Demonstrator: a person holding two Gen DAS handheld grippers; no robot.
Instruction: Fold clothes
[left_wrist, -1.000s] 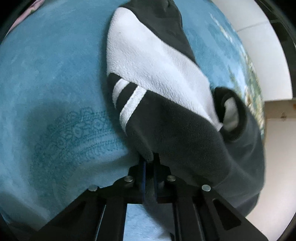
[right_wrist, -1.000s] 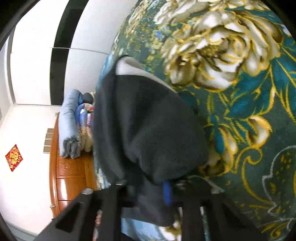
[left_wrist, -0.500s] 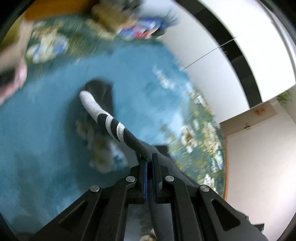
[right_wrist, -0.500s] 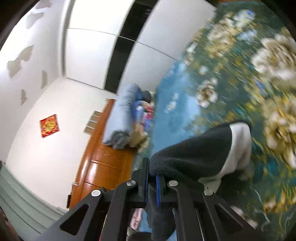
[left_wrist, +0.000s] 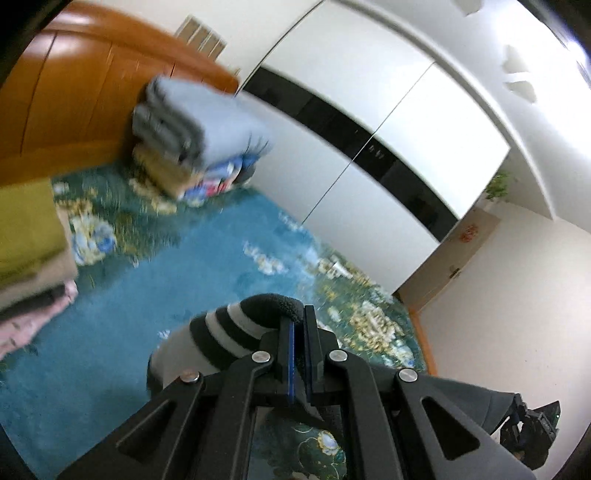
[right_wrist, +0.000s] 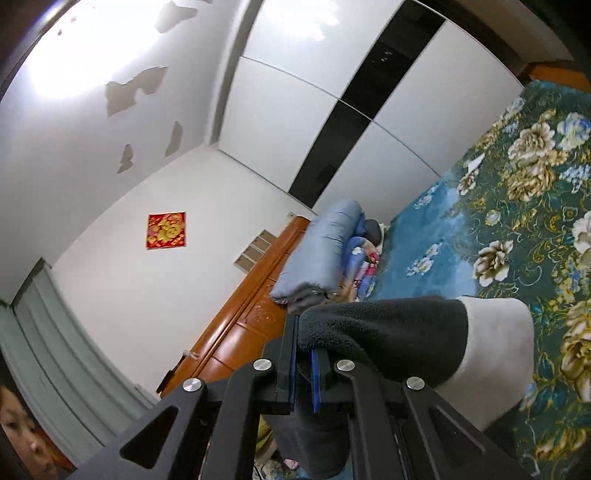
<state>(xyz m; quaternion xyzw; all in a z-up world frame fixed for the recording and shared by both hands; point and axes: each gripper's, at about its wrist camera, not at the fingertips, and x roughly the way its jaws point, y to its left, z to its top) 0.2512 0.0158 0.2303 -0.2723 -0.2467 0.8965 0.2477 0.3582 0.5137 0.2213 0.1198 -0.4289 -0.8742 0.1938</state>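
A black and white fleece garment hangs above the teal flowered bedspread. My left gripper is shut on a black edge of it; a striped sleeve part drops to the left of the fingers. In the right wrist view the same garment drapes over the fingers to the right, black then white. There my right gripper is shut on its black edge. Both grippers are held high, well clear of the bed. The rest of the garment hangs below the frames.
A stack of folded clothes, olive, tan and pink, lies at the left on the bed. Folded blue-grey bedding sits against the wooden headboard. White and black wardrobe doors stand behind. A person's face shows at the right wrist view's lower left corner.
Both grippers have risen from the bedspread with the garment pinched in them, lifting it off the bed. The views have tilted up from the blanket to the headboard, wardrobe and wall.
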